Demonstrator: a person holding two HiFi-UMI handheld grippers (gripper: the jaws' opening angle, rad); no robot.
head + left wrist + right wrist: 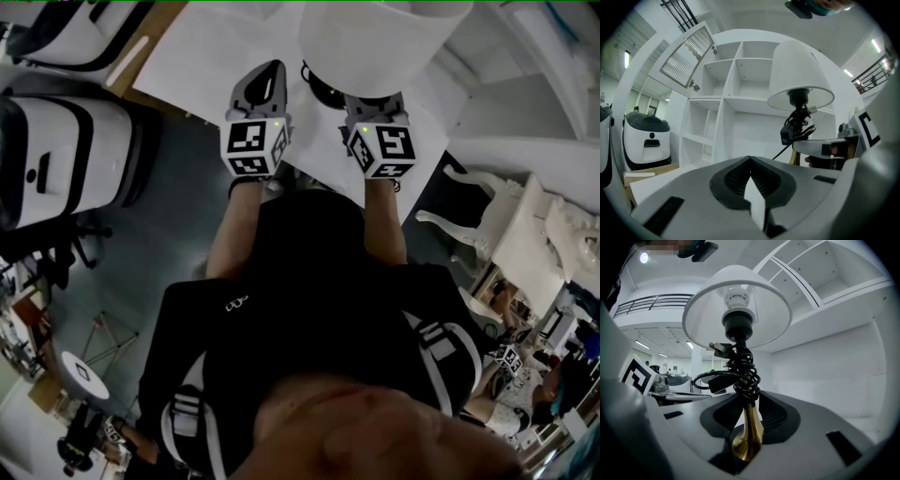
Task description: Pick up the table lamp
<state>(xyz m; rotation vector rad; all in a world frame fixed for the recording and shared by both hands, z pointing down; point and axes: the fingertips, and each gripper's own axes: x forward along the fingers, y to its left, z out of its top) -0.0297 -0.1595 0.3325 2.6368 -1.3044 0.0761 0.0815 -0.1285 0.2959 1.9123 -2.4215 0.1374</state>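
- Jaws of the right gripper (749,405) clamp the flared brass stem of the white-shaded table lamp (764,305), which stands upright.
- Black cord (740,376) coils round that stem.
- Left gripper (750,161), just beside, is closed and empty.
- White cubby shelving (736,79) stands behind.

Head cam: high, faces steeply down past torso (319,281) onto L gripper (265,80), R gripper (373,101), white surface (216,56). L gripper's cam: about level, faces shelf unit (740,79), lamp (799,77) at right. R gripper's cam: v. close under shade, looks up. All 3 share lamp.
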